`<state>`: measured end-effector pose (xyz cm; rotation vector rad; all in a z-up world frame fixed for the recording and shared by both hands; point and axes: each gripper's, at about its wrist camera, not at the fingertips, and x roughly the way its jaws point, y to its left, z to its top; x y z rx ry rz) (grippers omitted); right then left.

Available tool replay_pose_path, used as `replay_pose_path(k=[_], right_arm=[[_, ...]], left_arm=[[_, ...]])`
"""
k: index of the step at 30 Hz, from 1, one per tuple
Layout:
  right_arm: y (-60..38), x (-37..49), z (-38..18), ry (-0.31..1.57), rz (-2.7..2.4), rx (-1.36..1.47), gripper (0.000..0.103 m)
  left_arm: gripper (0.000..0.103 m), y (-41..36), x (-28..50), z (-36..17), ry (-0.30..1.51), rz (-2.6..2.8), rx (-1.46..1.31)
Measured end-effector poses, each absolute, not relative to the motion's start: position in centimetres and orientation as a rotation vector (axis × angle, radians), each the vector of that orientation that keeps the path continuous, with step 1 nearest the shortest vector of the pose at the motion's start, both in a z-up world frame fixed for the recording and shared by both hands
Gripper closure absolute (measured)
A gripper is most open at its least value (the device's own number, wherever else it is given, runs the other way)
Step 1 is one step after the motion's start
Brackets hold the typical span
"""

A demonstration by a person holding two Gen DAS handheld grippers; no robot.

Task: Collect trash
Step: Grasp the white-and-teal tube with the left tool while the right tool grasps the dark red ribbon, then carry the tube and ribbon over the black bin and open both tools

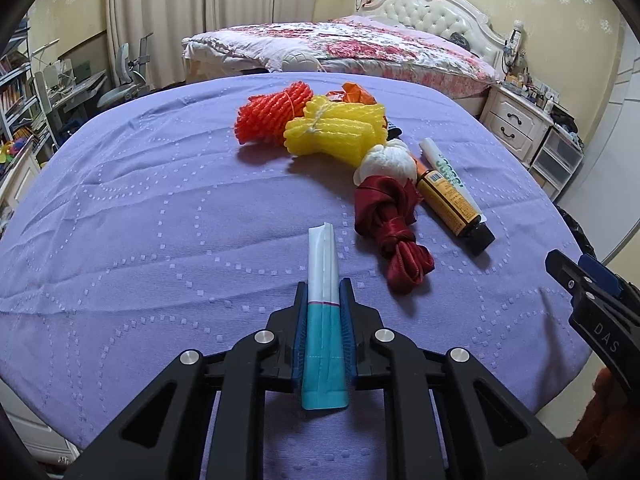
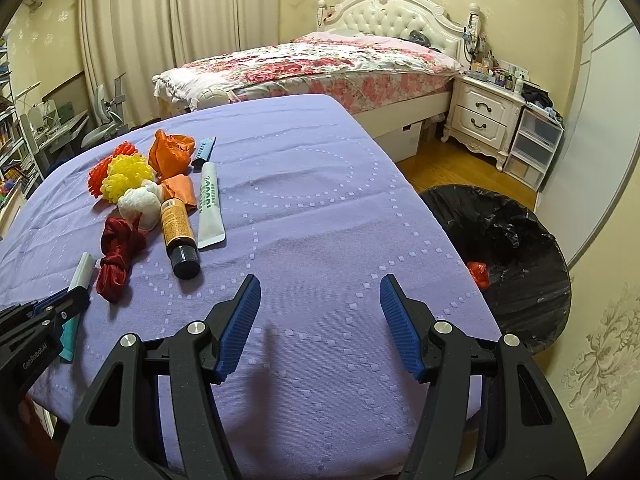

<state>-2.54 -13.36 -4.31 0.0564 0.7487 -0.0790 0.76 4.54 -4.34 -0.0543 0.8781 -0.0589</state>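
Observation:
My left gripper (image 1: 324,292) is shut on a white and teal tube (image 1: 323,312) and holds it over the purple table (image 1: 160,208). The tube also shows at the left of the right wrist view (image 2: 80,276). Trash lies ahead: a dark red ribbon (image 1: 390,224), an orange tube with a black cap (image 1: 452,204), a white tube (image 2: 209,204), a white ball (image 1: 386,162), yellow foam net (image 1: 336,128), and red foam net (image 1: 272,114). My right gripper (image 2: 320,312) is open and empty above the table's near right part. It shows at the right edge of the left wrist view (image 1: 576,280).
A bin with a black bag (image 2: 516,256) stands on the floor right of the table, with a red scrap (image 2: 478,274) inside. An orange bag (image 2: 170,152) lies behind the nets. A bed (image 2: 320,64) and a nightstand (image 2: 480,116) stand beyond.

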Motion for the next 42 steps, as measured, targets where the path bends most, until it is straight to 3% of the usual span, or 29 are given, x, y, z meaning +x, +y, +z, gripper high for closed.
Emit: replay_pose_path(k=[28,31,35,42], right_arm=[[-2.0,-0.5,-3.2,0.777,0.256,-0.071,0.043],[-1.2,0.1,-3.9,0.801,0.26,-0.086,0.049],[-0.7,0.4,-4.9,0.839,0.269,-0.109,0.078],[-1.2,-0.9,-3.9,0.796,0.268,-0.106,0.08]], left_arm=[[0.087,13.2,1.7,-4.0,0.814,0.128,-0.086],[0.087,13.6,1.7,-4.1,0.82,0.127,-0.096],[0.087,13.6,1.7,-4.2,0.819,0.124,-0.099],[0.087,12.9,1.6,-3.8,0.805,0.092,-0.101]])
